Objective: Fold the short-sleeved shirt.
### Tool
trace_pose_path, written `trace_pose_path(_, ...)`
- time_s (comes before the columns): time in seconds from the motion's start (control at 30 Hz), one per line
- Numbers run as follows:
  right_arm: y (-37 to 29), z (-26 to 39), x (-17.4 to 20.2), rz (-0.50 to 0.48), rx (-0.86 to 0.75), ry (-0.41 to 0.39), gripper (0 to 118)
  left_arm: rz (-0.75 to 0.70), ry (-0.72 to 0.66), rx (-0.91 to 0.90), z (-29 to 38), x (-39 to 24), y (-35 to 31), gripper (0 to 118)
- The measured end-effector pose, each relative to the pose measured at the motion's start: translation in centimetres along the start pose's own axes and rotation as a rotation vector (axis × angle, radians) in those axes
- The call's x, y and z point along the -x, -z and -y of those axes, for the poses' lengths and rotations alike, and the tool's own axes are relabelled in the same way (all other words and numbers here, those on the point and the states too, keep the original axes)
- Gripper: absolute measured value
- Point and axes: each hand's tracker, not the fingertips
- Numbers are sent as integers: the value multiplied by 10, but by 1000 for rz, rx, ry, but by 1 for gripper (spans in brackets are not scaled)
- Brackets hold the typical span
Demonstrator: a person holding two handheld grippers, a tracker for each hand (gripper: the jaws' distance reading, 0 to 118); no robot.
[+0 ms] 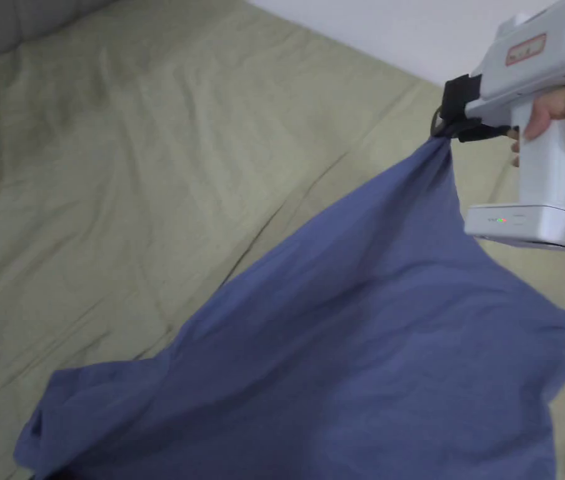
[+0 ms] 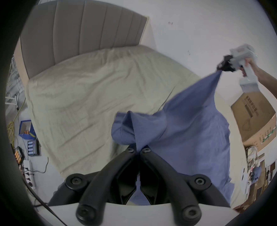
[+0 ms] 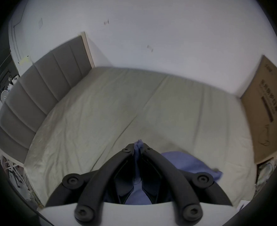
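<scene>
On the left my left gripper (image 2: 138,149) is clamped on the blue shirt (image 1: 350,350), which hangs stretched over the near bed (image 1: 150,187), my right gripper (image 1: 447,128) pinching its raised corner — I'd say we're spreading, so next: lay it flat.

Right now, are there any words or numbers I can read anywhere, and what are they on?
None can be read.
Brown cardboard box beside the bed: dark printed characters on its side, too blurred to read.
White right hand-held gripper: a small red-framed label on its body, too small to read.
Blue short-sleeved shirt: no print seen.
Pale green bed sheet: no print seen.
</scene>
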Motion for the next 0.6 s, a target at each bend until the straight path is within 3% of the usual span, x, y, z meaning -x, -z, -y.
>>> trace_pose_path(0.13, -120, 12, -32, 18, -75, 59, 3, 114, -98, -61, -30, 3, -13, 0)
trace_pose_path(0.27, -237, 38, -65, 46, -178, 133, 3, 113, 128, -127, -60, -31, -31, 0)
trace_pose_path(0.4, -349, 70, -90, 101, -277, 157, 3, 241, 49, -199, -105, -53, -71, 0)
trace_pose_path(0.6, -494, 124, -131, 157, -435, 228, 3, 344, 143, -439, -183, -96, -158, 0)
